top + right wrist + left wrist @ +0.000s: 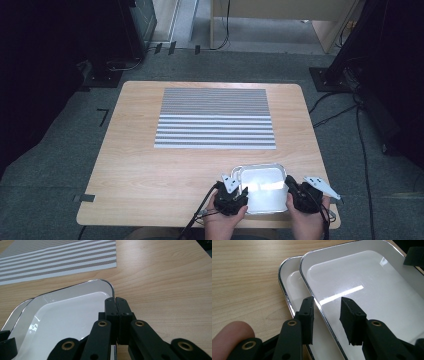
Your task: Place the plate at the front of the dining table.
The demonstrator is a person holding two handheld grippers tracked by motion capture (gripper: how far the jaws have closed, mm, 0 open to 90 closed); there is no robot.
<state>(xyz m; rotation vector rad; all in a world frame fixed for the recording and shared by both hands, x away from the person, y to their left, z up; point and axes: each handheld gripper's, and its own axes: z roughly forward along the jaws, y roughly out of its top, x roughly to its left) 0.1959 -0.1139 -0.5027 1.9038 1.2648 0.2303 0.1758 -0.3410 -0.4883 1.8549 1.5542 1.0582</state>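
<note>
Two white trays with chrome rims lie stacked near the table's front edge. The upper tray (262, 182) (367, 277) (70, 315) sits shifted to the right, so the lower tray (237, 172) (292, 280) (17, 310) peeks out at its left. My left gripper (240, 193) (328, 312) is open, one jaw on each side of the upper tray's left rim, without pinching it. At the other side, my right gripper (292, 190) (115, 302) is shut on the upper tray's right rim.
A grey and white striped placemat (215, 117) (50, 257) covers the far middle of the wooden table (150, 165). The table's front edge runs just under both hands. Cables trail over the floor at the right.
</note>
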